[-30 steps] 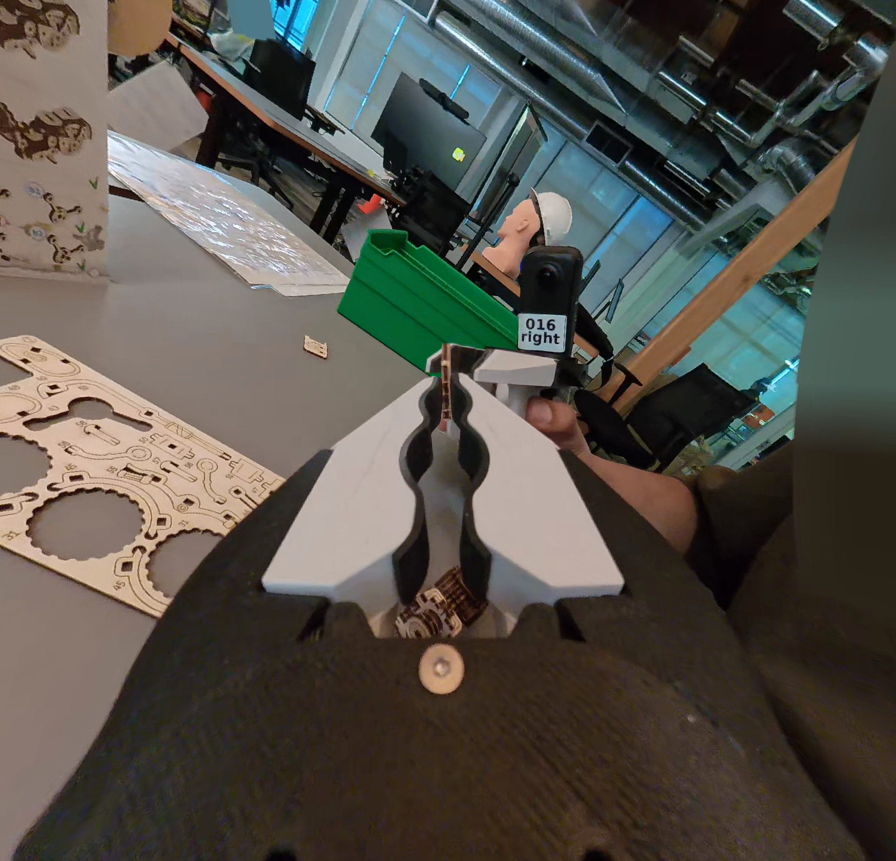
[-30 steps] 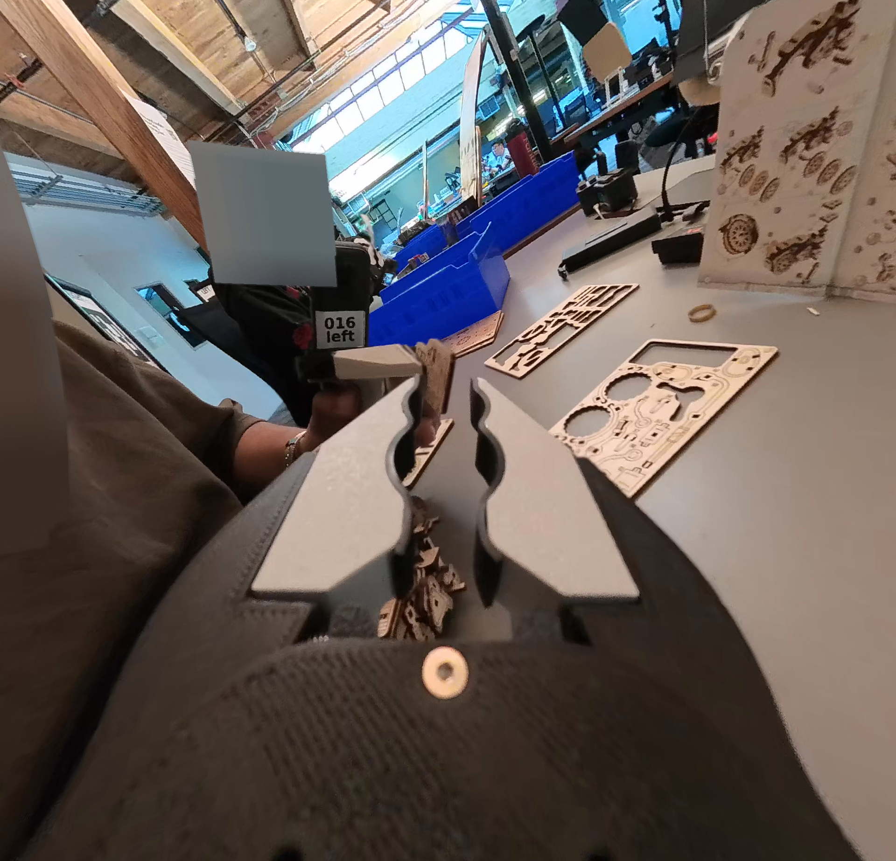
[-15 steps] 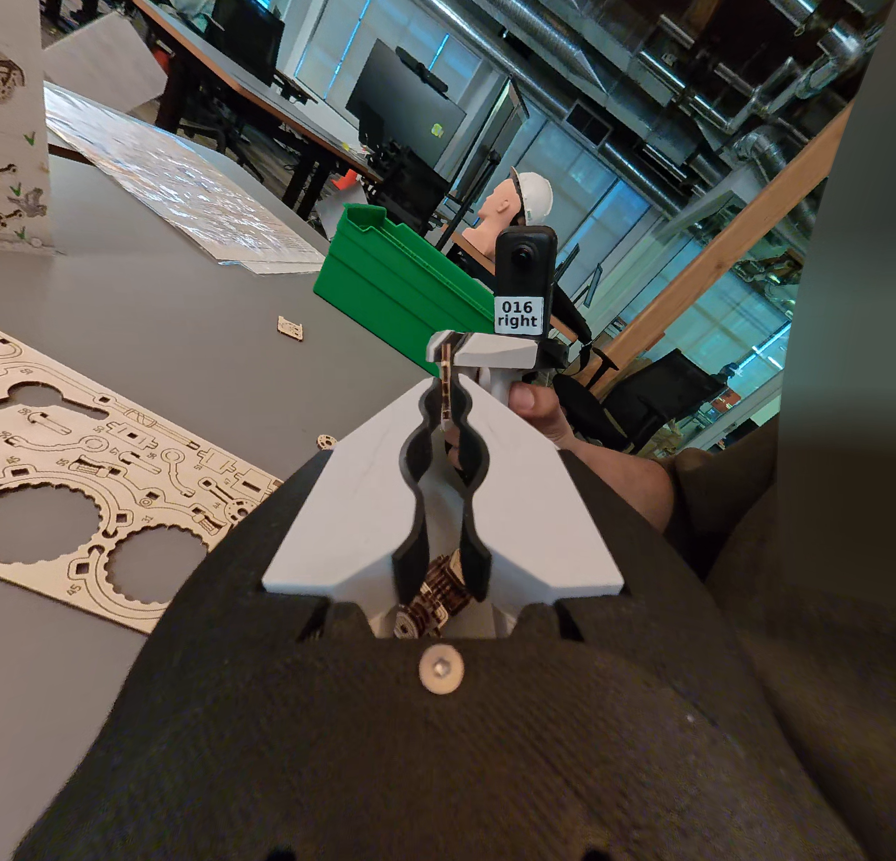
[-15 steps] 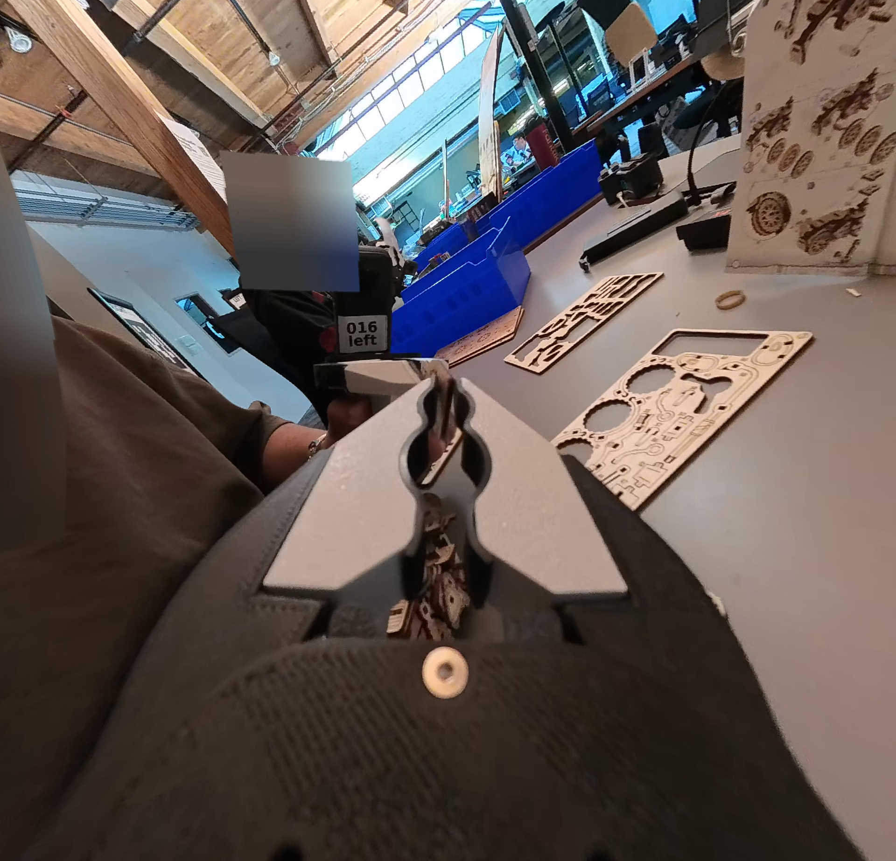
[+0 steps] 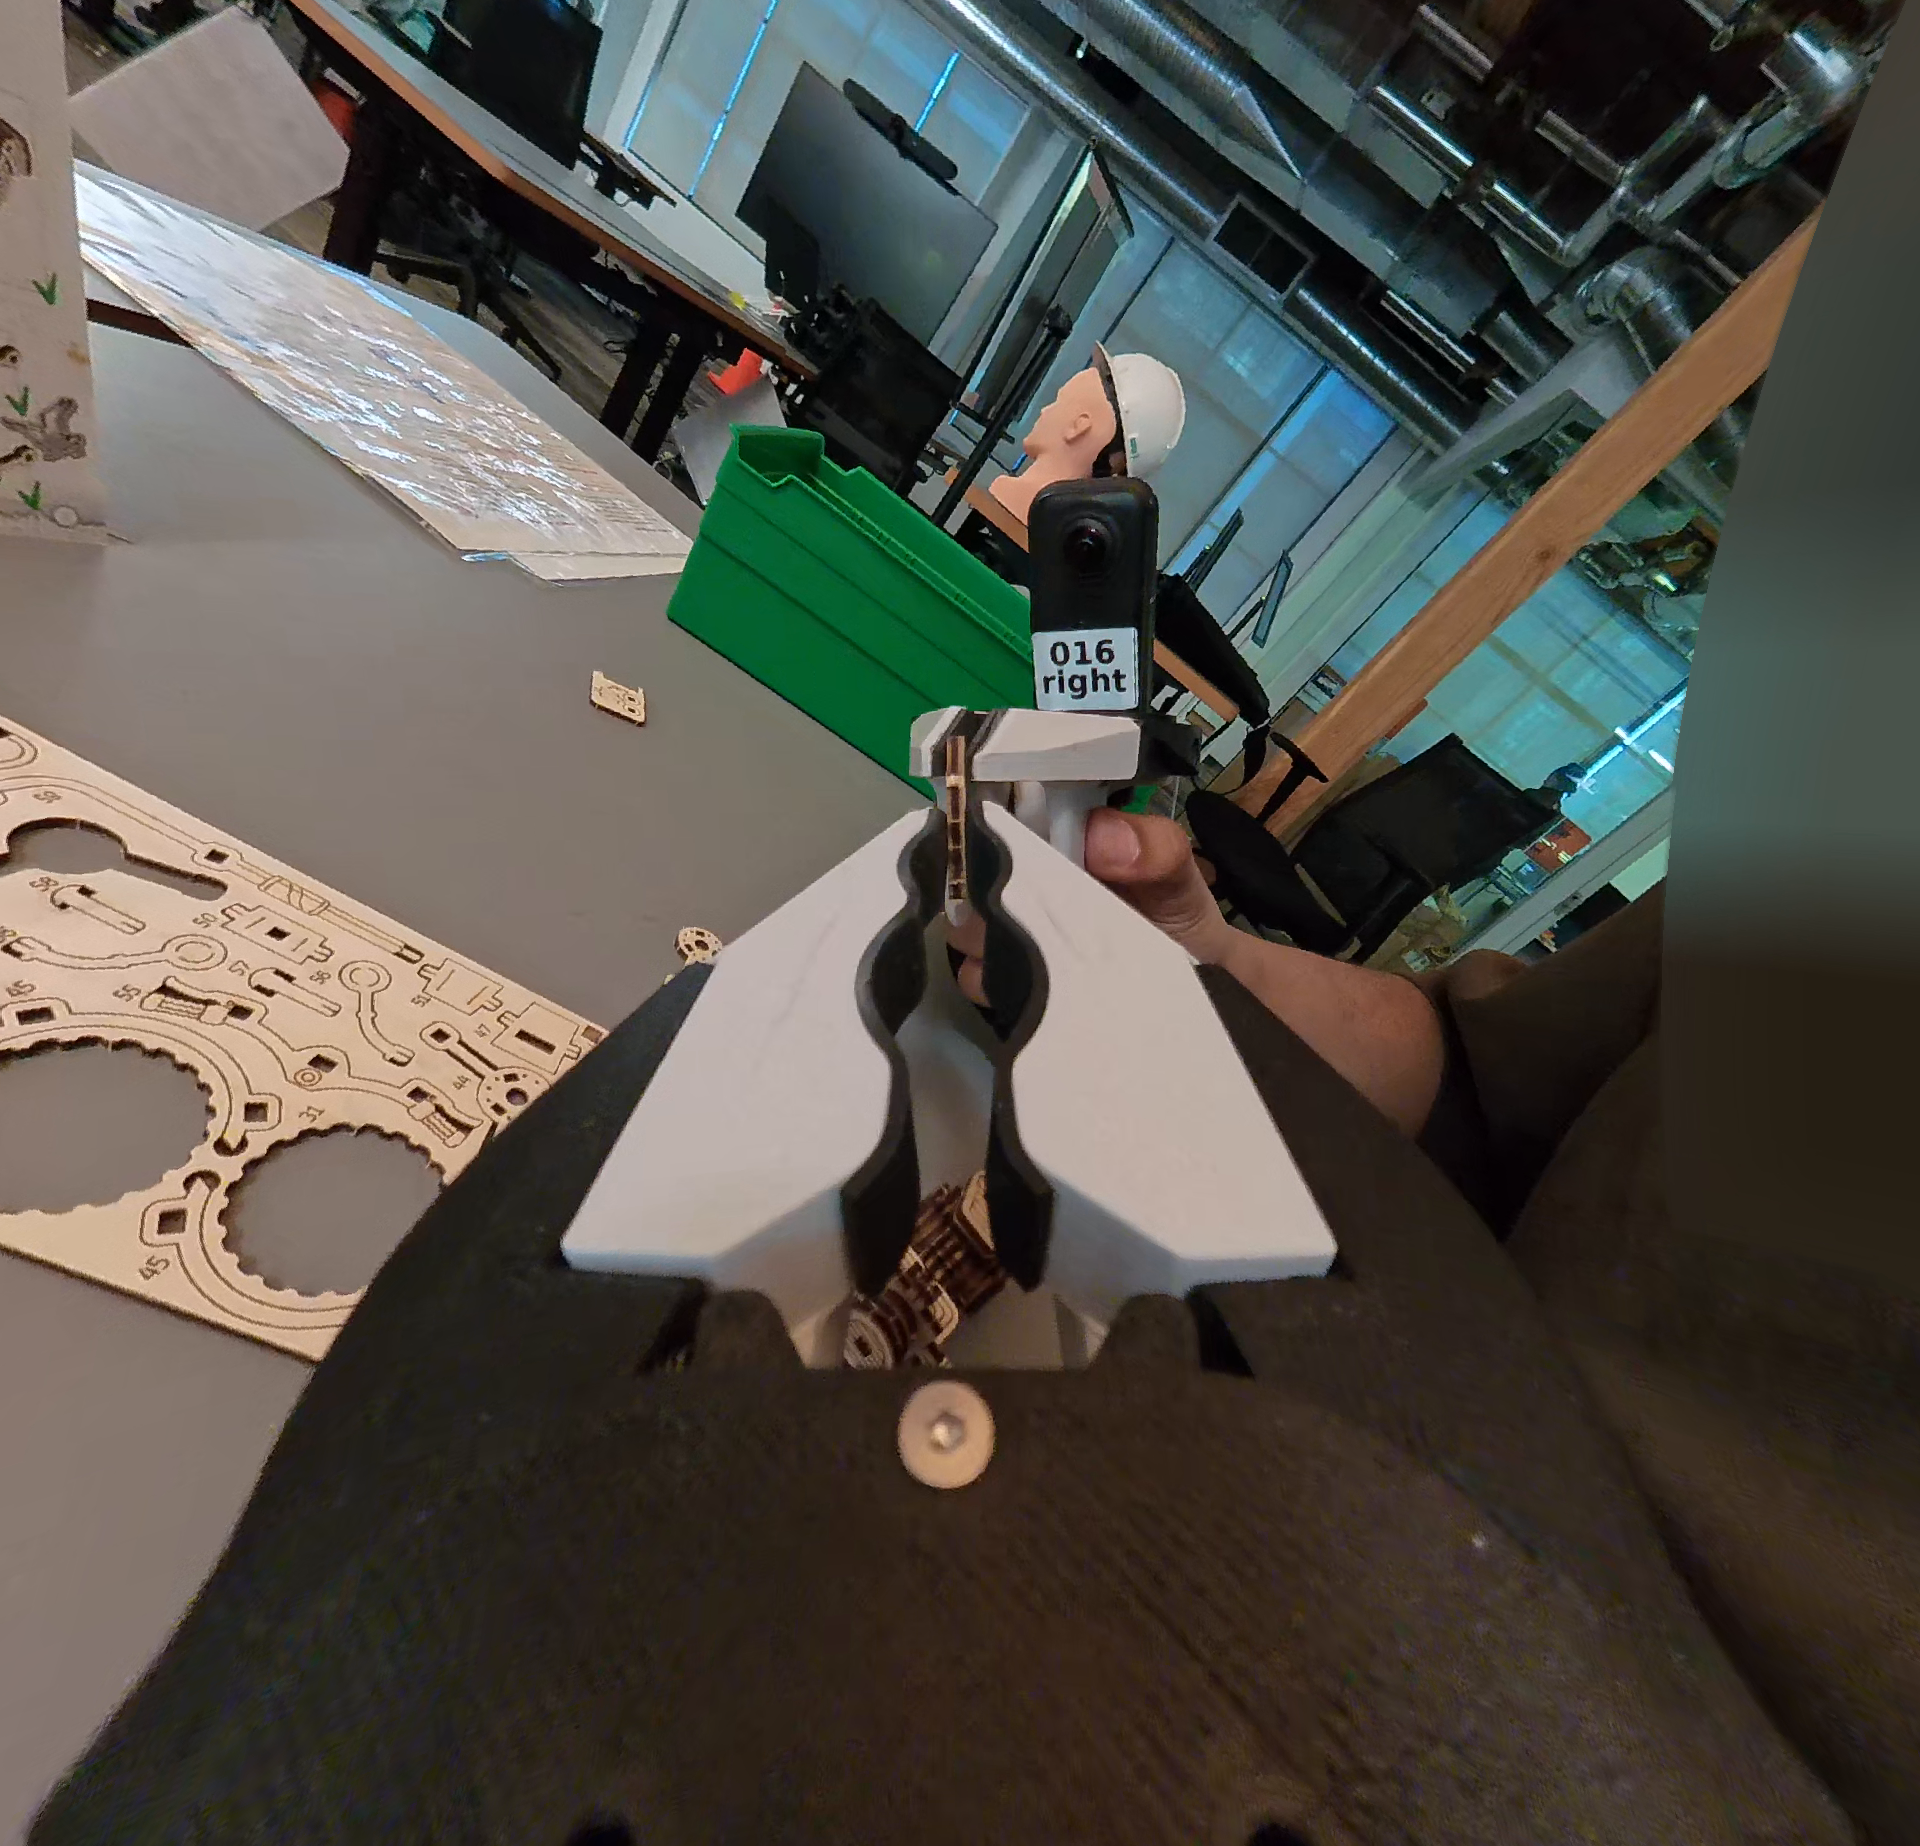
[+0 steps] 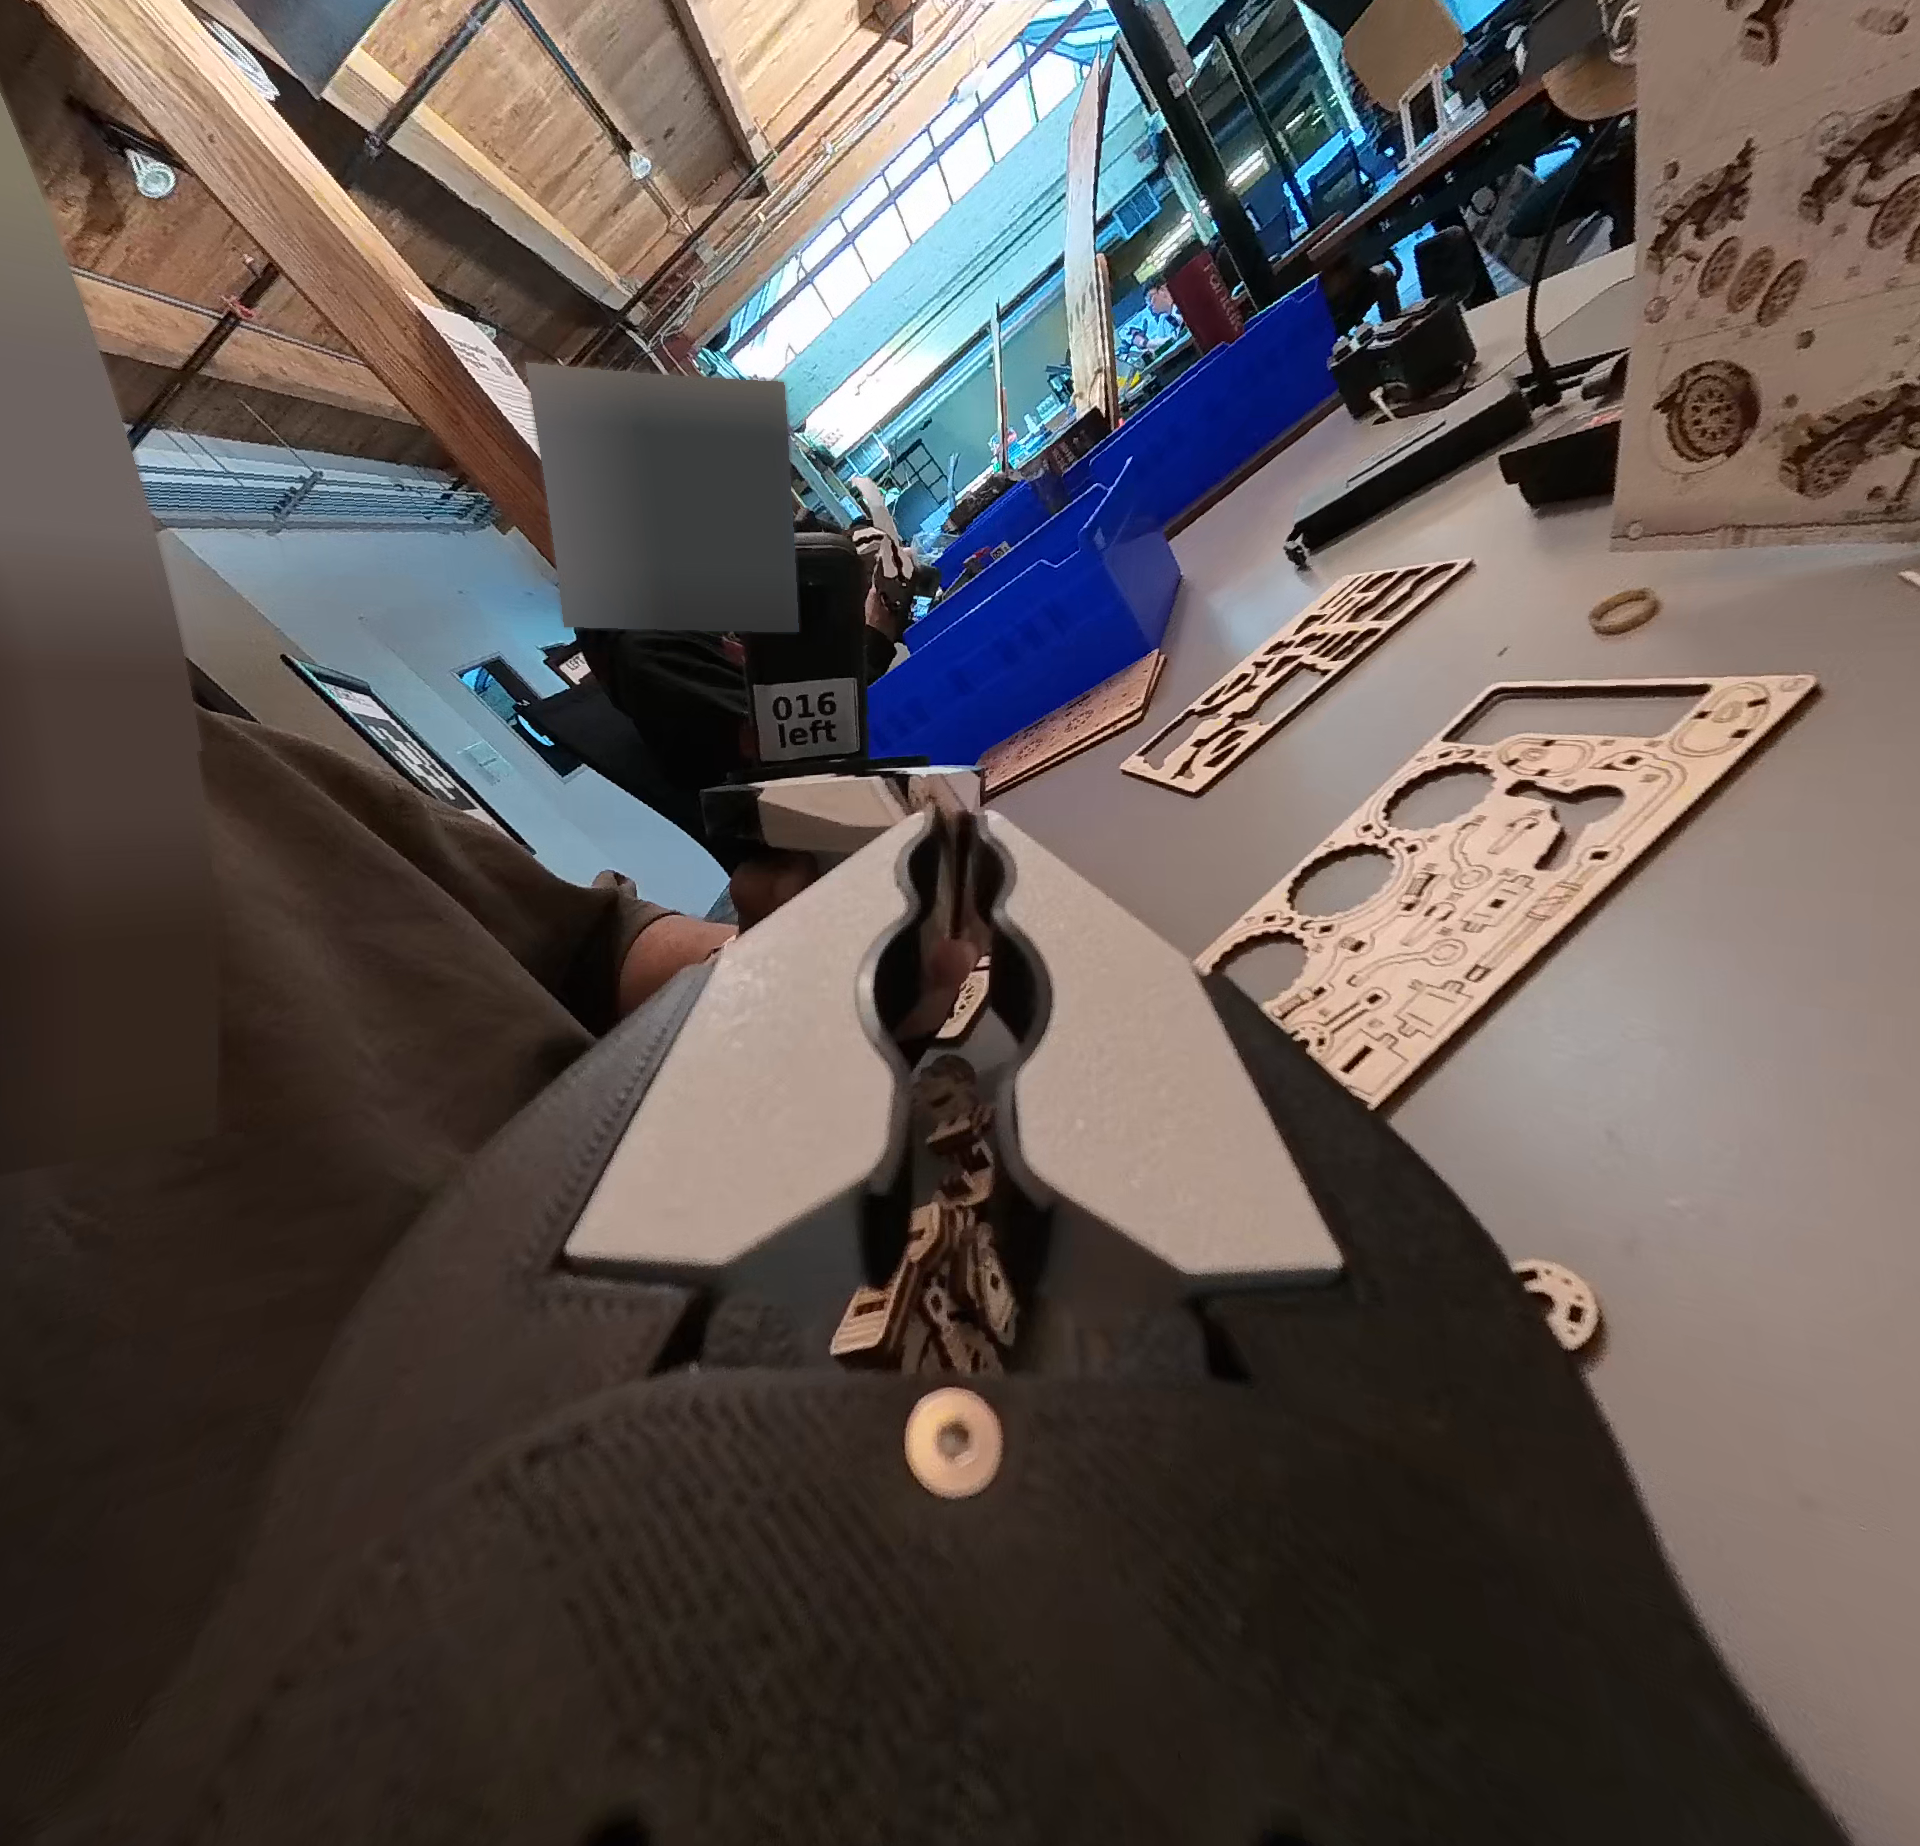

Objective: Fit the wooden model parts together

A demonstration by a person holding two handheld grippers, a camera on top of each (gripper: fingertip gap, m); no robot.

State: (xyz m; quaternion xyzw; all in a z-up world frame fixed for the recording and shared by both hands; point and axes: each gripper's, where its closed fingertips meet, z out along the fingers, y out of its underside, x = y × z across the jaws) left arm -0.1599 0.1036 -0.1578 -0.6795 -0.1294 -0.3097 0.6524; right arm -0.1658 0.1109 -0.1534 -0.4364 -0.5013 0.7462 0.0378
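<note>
Punched sheet [image 5: 208, 1058]: thin pale plywood with round toothed holes, flat on the grey table [image 5: 343, 757] at far left of the left wrist view. Judged light, stiff across the face, brittle at the narrow bridges.
Loose bits: a small rectangular offcut [image 5: 618, 697] and a tiny gear-like disc [image 5: 698, 943] lie on the table, well apart from both claws.
Left claw [image 5: 958, 840]: fingers drawn together, clamped on the lower edge of a thin wooden part [image 5: 956, 820] held edge-on above the table.
Right claw [image 6: 951, 840]: fingers also pressed together on the same part, seen edge-on [image 6: 951, 877]; in the left wrist view it reaches in from the right and pinches the part's top, so the two claws meet tip to tip.
Wooden part, handling: judged very light, rigid in its plane, easy to snap or split if twisted; the laser-cut faces look smooth, so it could slip or pivot in a flat pinch. Best held on the broad faces near the joint, with the push along the plane.
Sub-assembly [image 6: 935, 1277]: a cluster of brown laser-cut pieces below the right claw, seen through its finger gap; whether it rests on the table or a lap cannot be told.
Other sheets [image 6: 1496, 882]: more punched plywood on the table to the right.
Fit: whether a joint is seated cannot be told.
</note>
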